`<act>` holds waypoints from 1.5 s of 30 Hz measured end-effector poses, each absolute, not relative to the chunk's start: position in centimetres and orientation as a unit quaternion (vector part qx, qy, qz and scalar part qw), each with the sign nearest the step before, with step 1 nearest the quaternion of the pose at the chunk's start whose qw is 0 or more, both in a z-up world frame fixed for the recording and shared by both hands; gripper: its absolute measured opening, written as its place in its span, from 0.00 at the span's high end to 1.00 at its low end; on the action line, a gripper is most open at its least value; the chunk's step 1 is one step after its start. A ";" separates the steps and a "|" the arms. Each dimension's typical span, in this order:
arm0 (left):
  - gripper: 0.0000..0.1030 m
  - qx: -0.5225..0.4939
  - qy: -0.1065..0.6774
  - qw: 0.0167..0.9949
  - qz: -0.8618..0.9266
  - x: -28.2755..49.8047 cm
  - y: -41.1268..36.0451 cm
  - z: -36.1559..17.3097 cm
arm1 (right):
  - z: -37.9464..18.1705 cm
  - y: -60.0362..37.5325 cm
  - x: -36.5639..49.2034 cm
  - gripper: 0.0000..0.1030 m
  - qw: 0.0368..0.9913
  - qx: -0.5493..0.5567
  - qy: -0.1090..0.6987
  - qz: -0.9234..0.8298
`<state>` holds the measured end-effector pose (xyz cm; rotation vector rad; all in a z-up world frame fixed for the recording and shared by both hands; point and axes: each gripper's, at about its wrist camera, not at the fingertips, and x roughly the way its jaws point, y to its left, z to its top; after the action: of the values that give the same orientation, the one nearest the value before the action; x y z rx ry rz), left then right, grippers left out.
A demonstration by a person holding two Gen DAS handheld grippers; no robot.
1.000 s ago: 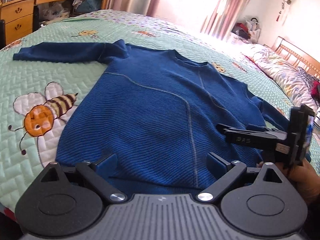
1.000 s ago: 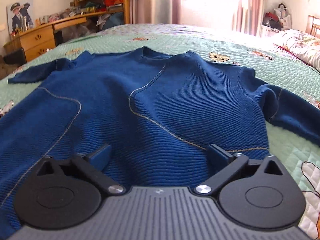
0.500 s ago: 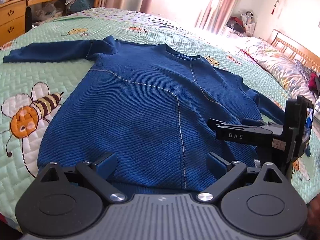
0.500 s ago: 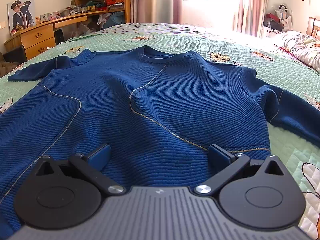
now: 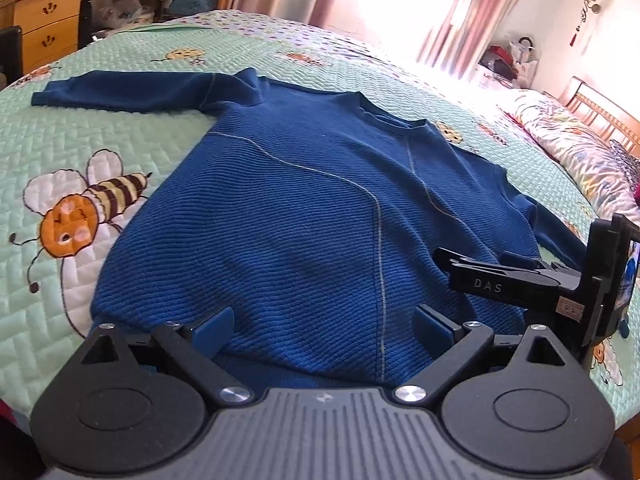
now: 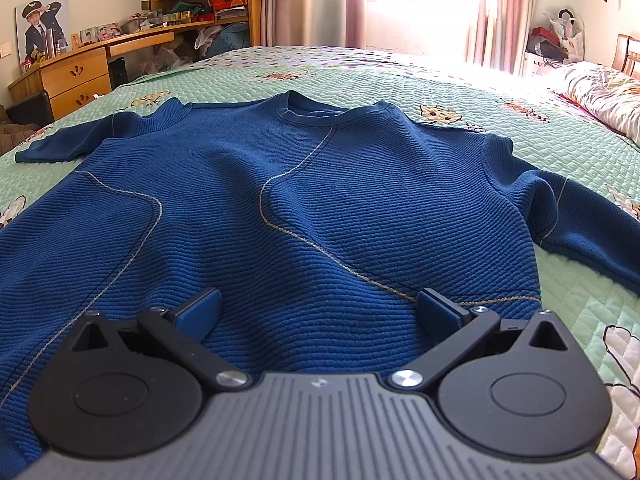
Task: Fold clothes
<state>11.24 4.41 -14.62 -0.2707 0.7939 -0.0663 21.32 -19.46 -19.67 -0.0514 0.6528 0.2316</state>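
Observation:
A blue ribbed sweater (image 5: 320, 216) lies flat and face up on the bed, sleeves spread to both sides; it also shows in the right wrist view (image 6: 304, 200). My left gripper (image 5: 324, 324) is open, just above the sweater's bottom hem near its left part. My right gripper (image 6: 320, 312) is open over the hem near its right part. The right gripper also shows from the side in the left wrist view (image 5: 516, 276), low over the sweater's lower right corner. Neither gripper holds anything.
The bed has a green quilted cover (image 5: 80, 140) with bee pictures (image 5: 76, 220). A wooden desk with drawers (image 6: 76, 76) stands at the far left. Pillows (image 6: 600, 92) and a wooden headboard (image 5: 600, 112) lie to the right. Curtains hang at the bright window beyond.
Both grippers have drawn back and risen slightly from the sweater, so more of it and of the bed is in view. Both stay open.

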 end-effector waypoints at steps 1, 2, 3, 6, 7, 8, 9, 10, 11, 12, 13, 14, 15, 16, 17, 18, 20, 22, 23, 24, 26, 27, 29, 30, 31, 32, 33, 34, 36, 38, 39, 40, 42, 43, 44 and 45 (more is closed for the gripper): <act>0.07 -0.131 0.386 0.913 -0.030 11.2 4.4 -14.6 | -19.7 -19.5 21.3 0.00 0.940 -0.025 0.320 0.113; 0.07 -0.130 0.386 0.913 -0.030 11.1 4.4 -14.5 | -19.7 -19.4 21.3 0.00 0.940 -0.025 0.320 0.113; 0.07 -0.128 0.386 0.913 -0.030 11.0 4.4 -14.4 | -19.7 -19.4 21.3 0.00 0.940 -0.025 0.320 0.113; 0.07 -0.123 0.384 0.914 -0.030 10.7 4.3 -14.2 | -19.7 -19.4 21.3 0.00 0.940 -0.025 0.320 0.113; 0.07 -0.123 0.385 0.914 -0.028 10.6 4.3 -14.2 | -19.7 -19.4 21.3 0.00 0.940 -0.025 0.320 0.113; 0.07 -0.123 0.385 0.914 -0.027 10.5 4.4 -14.1 | -19.7 -19.4 21.3 0.00 0.940 -0.025 0.320 0.113; 0.07 -0.123 0.386 0.914 -0.025 10.4 4.4 -14.1 | -19.7 -19.4 21.3 0.00 0.940 -0.025 0.320 0.113; 0.07 -0.124 0.387 0.913 -0.024 10.4 4.5 -14.2 | -19.7 -19.4 21.3 0.00 0.940 -0.025 0.320 0.113; 0.07 -0.127 0.389 0.912 -0.023 10.4 4.6 -14.2 | -19.7 -19.4 21.3 0.00 0.940 -0.025 0.320 0.113; 0.07 -0.128 0.392 0.911 -0.023 10.5 4.6 -14.3 | -19.7 -19.4 21.3 0.00 0.940 -0.025 0.320 0.113; 0.07 -0.130 0.396 0.909 -0.022 10.5 4.6 -14.4 | -19.7 -19.4 21.3 0.00 0.940 -0.025 0.320 0.113; 0.07 -0.129 0.398 0.908 -0.023 10.4 4.6 -14.3 | -19.7 -19.4 21.3 0.00 0.940 -0.025 0.320 0.113; 0.07 -0.127 0.396 0.909 -0.024 10.2 4.5 -14.2 | -19.7 -19.4 21.3 0.00 0.940 -0.025 0.320 0.113; 0.07 -0.125 0.392 0.911 -0.024 10.1 4.5 -14.1 | -19.7 -19.4 21.3 0.00 0.940 -0.025 0.320 0.113; 0.07 -0.123 0.388 0.913 -0.023 10.0 4.5 -14.0 | -19.7 -19.4 21.3 0.00 0.940 -0.025 0.320 0.113; 0.07 -0.125 0.387 0.914 -0.020 10.0 4.6 -14.0 | -19.7 -19.4 21.3 0.00 0.940 -0.025 0.320 0.113; 0.07 -0.131 0.386 0.913 -0.014 10.1 4.8 -14.1 | -19.7 -19.4 21.3 0.00 0.940 -0.025 0.320 0.113; 0.07 -0.131 0.386 0.913 -0.013 10.2 4.9 -14.1 | -19.7 -19.4 21.3 0.00 0.940 -0.025 0.320 0.113; 0.07 -0.131 0.386 0.913 -0.012 10.2 4.9 -14.1 | -19.7 -19.4 21.3 0.00 0.940 -0.025 0.320 0.113; 0.07 -0.130 0.387 0.913 -0.011 10.3 4.9 -14.1 | -19.7 -19.4 21.3 0.00 0.940 -0.025 0.320 0.113; 0.07 -0.130 0.387 0.913 -0.010 10.3 5.0 -14.1 | -19.7 -19.4 21.3 0.00 0.940 -0.025 0.320 0.112; 0.07 -0.131 0.387 0.913 -0.009 10.4 5.0 -14.1 | -19.7 -19.4 21.3 0.00 0.940 -0.025 0.320 0.112; 0.07 -0.132 0.389 0.912 -0.008 10.4 5.1 -14.2 | -19.7 -19.4 21.3 0.00 0.940 -0.025 0.320 0.112; 0.07 -0.132 0.390 0.911 -0.007 10.3 5.1 -14.2 | -19.7 -19.4 21.3 0.00 0.940 -0.025 0.320 0.112; 0.07 -0.133 0.390 0.911 -0.007 10.3 5.1 -14.1 | -19.7 -19.4 21.3 0.00 0.940 -0.025 0.320 0.112; 0.07 -0.133 0.390 0.911 -0.006 10.2 5.1 -14.1 | -19.7 -19.4 21.3 0.00 0.940 -0.025 0.320 0.112; 0.07 -0.132 0.390 0.911 -0.006 10.2 5.1 -14.0 | -19.7 -19.4 21.3 0.00 0.940 -0.025 0.320 0.112; 0.07 -0.131 0.388 0.912 -0.006 10.2 5.1 -14.0 | -19.7 -19.4 21.3 0.00 0.940 -0.025 0.320 0.112; 0.07 -0.131 0.387 0.913 -0.005 10.1 5.1 -13.9 | -19.7 -19.4 21.3 0.00 0.940 -0.025 0.320 0.113; 0.07 -0.131 0.388 0.913 -0.004 10.1 5.1 -14.0 | -19.7 -19.4 21.3 0.00 0.940 -0.025 0.320 0.112; 0.07 -0.131 0.388 0.912 -0.004 10.1 5.1 -14.0 | -19.7 -19.4 21.3 0.00 0.940 -0.025 0.320 0.112; 0.07 -0.130 0.389 0.912 -0.004 10.1 5.0 -14.1 | -19.7 -19.4 21.3 0.00 0.940 -0.025 0.320 0.112; 0.07 -0.129 0.391 0.911 -0.005 10.0 4.9 -14.1 | -19.7 -19.4 21.3 0.00 0.940 -0.025 0.320 0.112; 0.07 -0.128 0.392 0.911 -0.005 10.0 4.8 -14.1 | -19.7 -19.4 21.3 0.00 0.940 -0.025 0.320 0.112; 0.07 -0.128 0.391 0.911 -0.005 9.9 4.8 -14.1 | -19.7 -19.4 21.3 0.00 0.940 -0.025 0.320 0.112; 0.07 -0.128 0.390 0.912 -0.005 9.9 4.9 -14.1 | -19.7 -19.4 21.3 0.00 0.940 -0.025 0.320 0.112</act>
<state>9.86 4.87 -14.10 -0.2633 0.8048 -0.0103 21.30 -19.36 -19.67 -0.0507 0.6535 0.2290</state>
